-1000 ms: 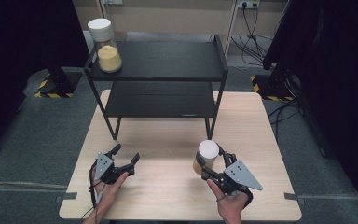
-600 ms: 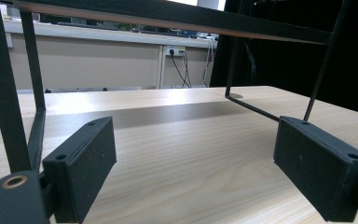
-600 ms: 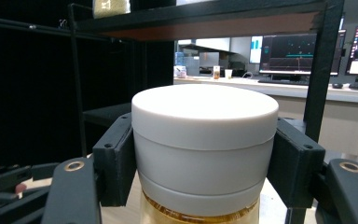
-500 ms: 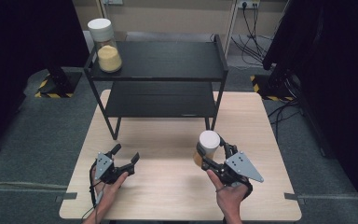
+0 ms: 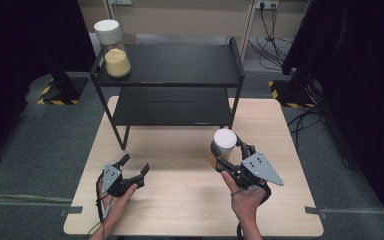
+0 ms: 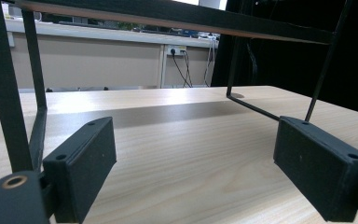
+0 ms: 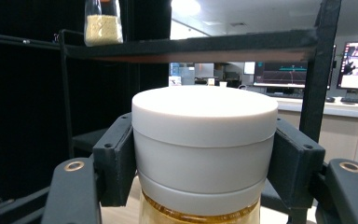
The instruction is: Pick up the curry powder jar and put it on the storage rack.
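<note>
Jar, white lid, amber contents: right gripper clamped; left gripper apart.

— What is the person working with?

— A clear jar with a wide white screw lid and amber-yellow contents, standing upright, clamped at its lid between the jaws of the right gripper. In the right gripper view the jar sits squarely between both pads, lid level.

— Where does it sit?

— Over the pale wooden table, right of centre, in front of the black two-tier metal shelf. Whether its base touches the table cannot be told.

— Any other like it?

— A taller clear jar with a white lid and yellow grainy fill stands upright on the shelf's top tier, at its far left corner.
</note>
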A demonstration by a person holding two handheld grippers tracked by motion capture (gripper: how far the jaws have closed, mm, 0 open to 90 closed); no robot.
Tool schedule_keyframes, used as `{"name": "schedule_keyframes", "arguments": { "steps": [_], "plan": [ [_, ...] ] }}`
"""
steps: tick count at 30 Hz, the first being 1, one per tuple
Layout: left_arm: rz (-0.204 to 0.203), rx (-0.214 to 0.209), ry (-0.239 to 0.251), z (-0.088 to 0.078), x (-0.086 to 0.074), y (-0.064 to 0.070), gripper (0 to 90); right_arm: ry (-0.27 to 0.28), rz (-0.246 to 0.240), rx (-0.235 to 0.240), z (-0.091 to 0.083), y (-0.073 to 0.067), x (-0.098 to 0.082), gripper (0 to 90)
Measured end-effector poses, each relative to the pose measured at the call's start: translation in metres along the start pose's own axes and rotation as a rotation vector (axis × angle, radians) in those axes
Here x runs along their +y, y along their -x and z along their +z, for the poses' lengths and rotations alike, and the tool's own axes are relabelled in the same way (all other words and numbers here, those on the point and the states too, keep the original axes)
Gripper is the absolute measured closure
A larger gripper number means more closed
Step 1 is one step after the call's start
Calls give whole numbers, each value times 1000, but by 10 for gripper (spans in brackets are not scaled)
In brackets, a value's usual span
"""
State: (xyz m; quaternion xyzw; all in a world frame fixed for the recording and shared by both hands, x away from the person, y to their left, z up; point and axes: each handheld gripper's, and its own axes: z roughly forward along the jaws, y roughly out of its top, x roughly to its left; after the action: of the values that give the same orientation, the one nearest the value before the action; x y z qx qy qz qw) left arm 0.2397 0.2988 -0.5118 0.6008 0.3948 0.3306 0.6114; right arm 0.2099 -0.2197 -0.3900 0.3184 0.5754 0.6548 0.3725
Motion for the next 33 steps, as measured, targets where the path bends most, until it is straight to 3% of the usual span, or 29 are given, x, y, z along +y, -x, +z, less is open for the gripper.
{"name": "schedule_keyframes", "arguments": {
  "steps": [33],
  "plan": [
    [-1,0,-1,1,0,0,122,75,-3,-45,37,2,50,340]
  ]
}}
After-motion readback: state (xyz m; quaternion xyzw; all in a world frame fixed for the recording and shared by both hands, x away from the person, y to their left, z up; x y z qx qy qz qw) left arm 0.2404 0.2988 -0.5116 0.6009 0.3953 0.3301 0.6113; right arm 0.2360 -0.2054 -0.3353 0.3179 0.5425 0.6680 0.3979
